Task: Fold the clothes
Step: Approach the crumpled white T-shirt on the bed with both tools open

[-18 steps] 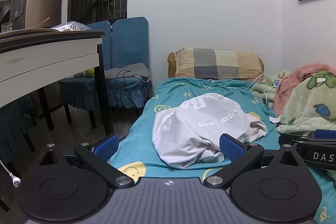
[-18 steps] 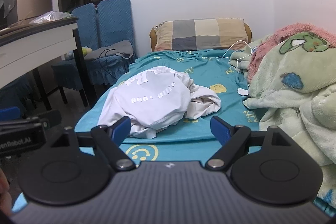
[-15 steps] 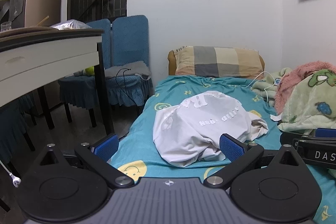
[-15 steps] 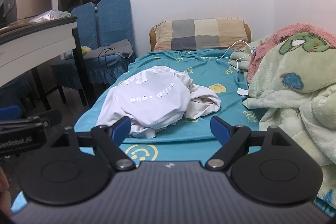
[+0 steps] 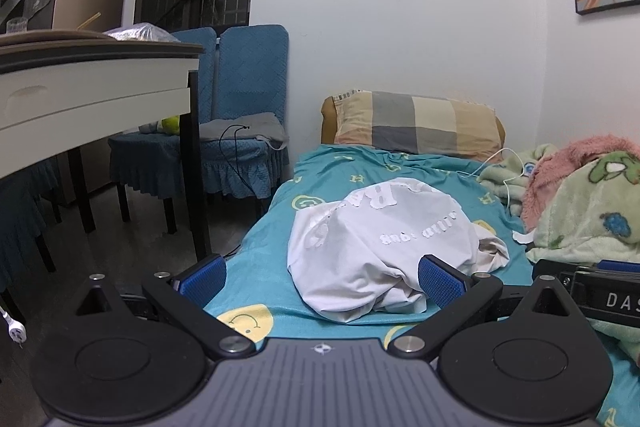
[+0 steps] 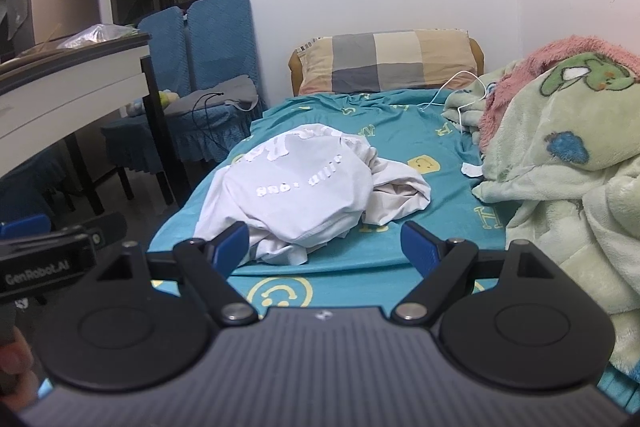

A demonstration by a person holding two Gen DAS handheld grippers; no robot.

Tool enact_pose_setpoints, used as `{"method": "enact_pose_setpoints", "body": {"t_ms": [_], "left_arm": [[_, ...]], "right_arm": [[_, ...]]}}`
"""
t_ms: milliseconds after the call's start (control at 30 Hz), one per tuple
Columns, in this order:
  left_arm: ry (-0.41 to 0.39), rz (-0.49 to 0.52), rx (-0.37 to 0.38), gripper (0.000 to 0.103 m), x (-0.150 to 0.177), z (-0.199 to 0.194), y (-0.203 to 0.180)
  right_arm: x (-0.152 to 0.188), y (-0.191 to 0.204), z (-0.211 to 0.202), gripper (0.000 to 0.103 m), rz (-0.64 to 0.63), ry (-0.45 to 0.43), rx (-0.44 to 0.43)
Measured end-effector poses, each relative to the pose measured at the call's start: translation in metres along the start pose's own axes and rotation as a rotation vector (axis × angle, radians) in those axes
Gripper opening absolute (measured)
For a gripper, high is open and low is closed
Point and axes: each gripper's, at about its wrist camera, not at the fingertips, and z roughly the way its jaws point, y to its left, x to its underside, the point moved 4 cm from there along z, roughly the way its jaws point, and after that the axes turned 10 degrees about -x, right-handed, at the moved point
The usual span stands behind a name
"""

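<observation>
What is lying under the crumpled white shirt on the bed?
The white shirt lies on the teal bedsheet with yellow smiley prints. Whether anything else lies beneath the heap cannot be seen; the cloth covers it.

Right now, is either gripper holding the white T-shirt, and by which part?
Neither. The left gripper and the right gripper are open and empty; the white T-shirt lies crumpled on the bed.

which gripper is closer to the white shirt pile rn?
Hard to call, maybe left. The left gripper faces the white shirt pile head-on; the right gripper has it ahead and left. Both open, neither touching.
</observation>
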Motion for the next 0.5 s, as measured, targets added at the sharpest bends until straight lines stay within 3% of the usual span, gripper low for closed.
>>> {"method": "enact_pose_setpoints", "body": {"t_ms": [500], "left_arm": [[-0.048, 0.007, -0.090, 0.103, -0.012, -0.034, -0.009]], "right_arm": [[-0.017, -0.009, -0.023, 0.085, 0.082, -0.058, -0.026]]}}
